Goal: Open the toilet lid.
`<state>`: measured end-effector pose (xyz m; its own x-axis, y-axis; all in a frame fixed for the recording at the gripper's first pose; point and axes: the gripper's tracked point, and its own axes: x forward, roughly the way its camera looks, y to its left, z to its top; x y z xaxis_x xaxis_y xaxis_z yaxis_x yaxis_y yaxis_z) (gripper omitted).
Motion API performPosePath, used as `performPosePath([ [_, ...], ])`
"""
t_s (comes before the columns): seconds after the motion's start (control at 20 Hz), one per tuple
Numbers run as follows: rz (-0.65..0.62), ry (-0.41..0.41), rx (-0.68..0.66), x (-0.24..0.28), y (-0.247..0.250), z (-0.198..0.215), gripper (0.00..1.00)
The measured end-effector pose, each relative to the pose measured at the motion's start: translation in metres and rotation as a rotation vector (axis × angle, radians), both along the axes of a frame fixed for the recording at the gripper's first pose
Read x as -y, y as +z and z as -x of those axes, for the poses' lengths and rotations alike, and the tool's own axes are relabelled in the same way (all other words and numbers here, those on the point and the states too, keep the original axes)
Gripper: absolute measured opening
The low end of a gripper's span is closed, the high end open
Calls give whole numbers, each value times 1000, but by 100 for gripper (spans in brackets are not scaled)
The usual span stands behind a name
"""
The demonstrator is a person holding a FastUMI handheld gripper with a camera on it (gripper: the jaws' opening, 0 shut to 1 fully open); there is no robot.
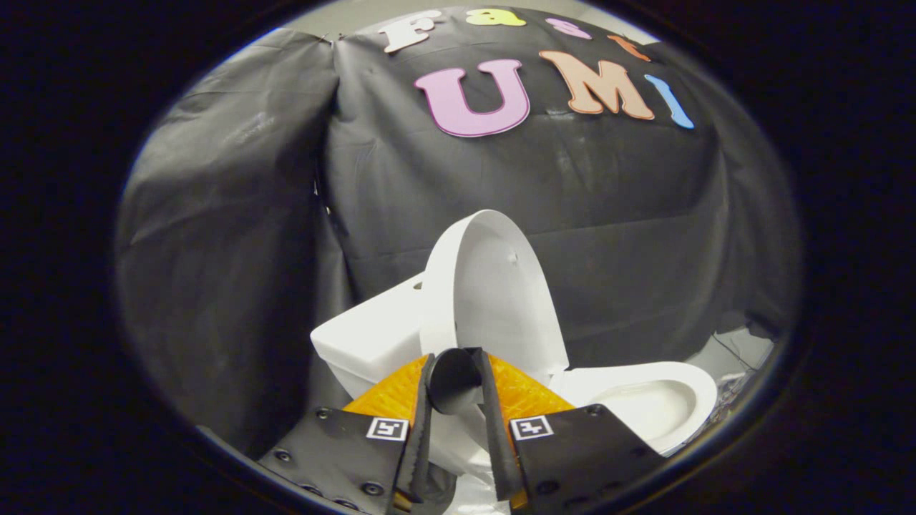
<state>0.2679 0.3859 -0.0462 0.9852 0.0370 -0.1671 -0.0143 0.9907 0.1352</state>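
Against the booth wall: a white toilet (372, 343) stands before the black cloth (236, 236), which hangs in folds behind and to the side of it.
Toilet lid: the toilet lid (494, 293) is raised, standing nearly upright, its pale underside turned toward the open bowl.
Seat and bowl: the toilet seat (644, 400) lies flat beyond the right finger, with the bowl's hollow showing inside its ring.
Tank: the white tank part sits behind the lid, just beyond the left finger.
Gripper: the gripper (456, 361) has its fingers set narrow, the tips nearly meeting around a small dark rounded piece (453, 383) between them; whether both press on it cannot be told.
Lid relative to gripper: the lid rises just ahead of the fingertips, its lower edge reaching down to the tips; whether it touches them is unclear.
Hidden: the lid's hinge and lower rim are covered by the fingers; the front of the toilet body is partly hidden behind them as well.
Cut off: the seat's far side runs out of the round view, and the gripper's body is cropped below.
Hard to make out: a pale patch with thin dark cables (737, 354) lies beyond the seat, too small to identify.
Writing and marks: each finger carries a square black-and-white marker (387, 428); no brand name is readable on the toilet.
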Motion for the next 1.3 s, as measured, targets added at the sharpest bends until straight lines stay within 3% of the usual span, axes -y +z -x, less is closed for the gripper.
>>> performPosePath([
  [0.25, 46, 14, -12, -1, -9, 1, 42],
  [0.4, 31, 35, -7, 1, -9, -1, 100],
  [0.6, 19, 61, 43, 9, 7, 15, 97],
  [1.3, 153, 72, 229, 55, 55, 71, 98],
])
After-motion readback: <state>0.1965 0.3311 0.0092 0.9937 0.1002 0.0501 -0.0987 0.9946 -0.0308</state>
